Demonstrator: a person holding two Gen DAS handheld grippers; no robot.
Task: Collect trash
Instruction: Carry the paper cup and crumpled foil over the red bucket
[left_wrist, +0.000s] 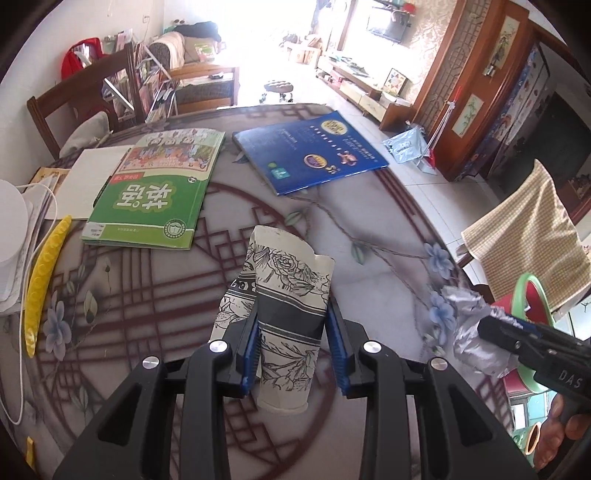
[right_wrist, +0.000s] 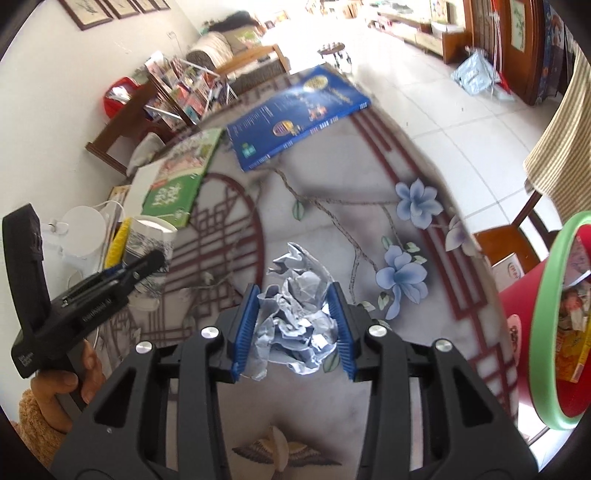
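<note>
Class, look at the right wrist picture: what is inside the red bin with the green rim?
Inside the red bin, crumpled paper and a yellow-orange package show near the top. Whatever lies deeper is hidden by the rim and frame edge.

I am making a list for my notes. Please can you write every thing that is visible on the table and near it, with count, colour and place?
paper cup: 1, white with black flower print, crushed, held in the left tongs
crumpled paper: 1, silver-white, held in the right tongs
green book: 1, green, far left part of the table
blue book: 1, blue, far edge of the table
yellow strip: 1, yellow, left part of the table
table: 1, grey with red lattice and blue flowers
bin: 1, red with green rim, right of the table, trash inside
left tongs: 1, black with blue pads, shut on the cup
right tongs: 1, black with blue pads, shut on the paper
</note>
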